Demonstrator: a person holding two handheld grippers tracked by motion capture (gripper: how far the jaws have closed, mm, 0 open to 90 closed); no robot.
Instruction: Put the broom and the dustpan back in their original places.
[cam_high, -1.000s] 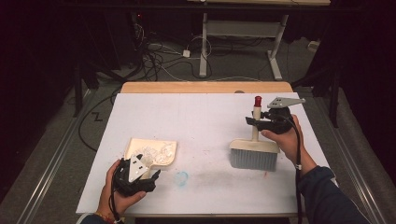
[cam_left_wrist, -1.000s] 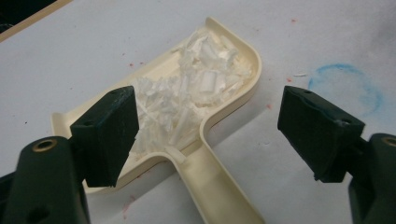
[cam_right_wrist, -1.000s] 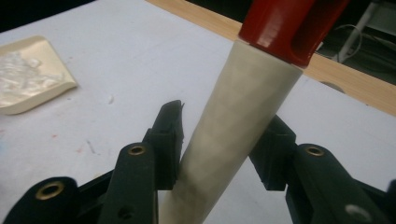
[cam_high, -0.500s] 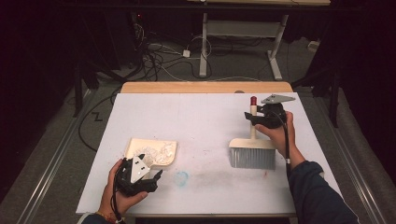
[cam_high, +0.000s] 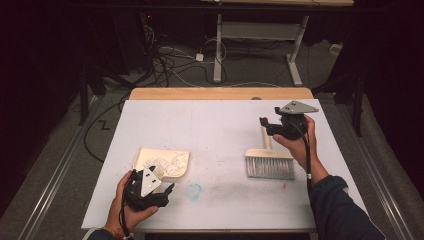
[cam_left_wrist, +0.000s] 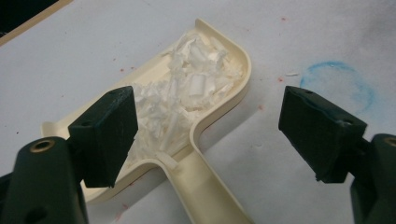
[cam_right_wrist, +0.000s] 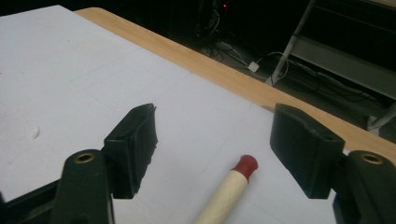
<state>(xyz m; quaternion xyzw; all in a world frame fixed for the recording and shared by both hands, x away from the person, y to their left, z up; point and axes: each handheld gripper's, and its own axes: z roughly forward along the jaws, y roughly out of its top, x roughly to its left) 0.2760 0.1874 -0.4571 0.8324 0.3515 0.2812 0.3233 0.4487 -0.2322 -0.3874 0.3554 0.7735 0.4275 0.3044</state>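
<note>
Right gripper view: right tongs (cam_right_wrist: 212, 151) just opened wide, straddling brush handle (cam_right_wrist: 229, 186), gripping nothing; handle pointing toward desk's (cam_right_wrist: 70, 70) far edge.

The right gripper (cam_high: 267, 125) lets go of the brush (cam_high: 269, 162): a second ago its jaws clamp the wooden handle, and they have just been opening, so now they stand wide on either side of it without touching. The red-tipped handle (cam_right_wrist: 232, 183), earlier raised in the grip with its tip above the gripper, now lies flat on the table (cam_high: 220, 125), below and between the open jaws. The right hand (cam_high: 297, 142) sits a little lower over it.
</note>
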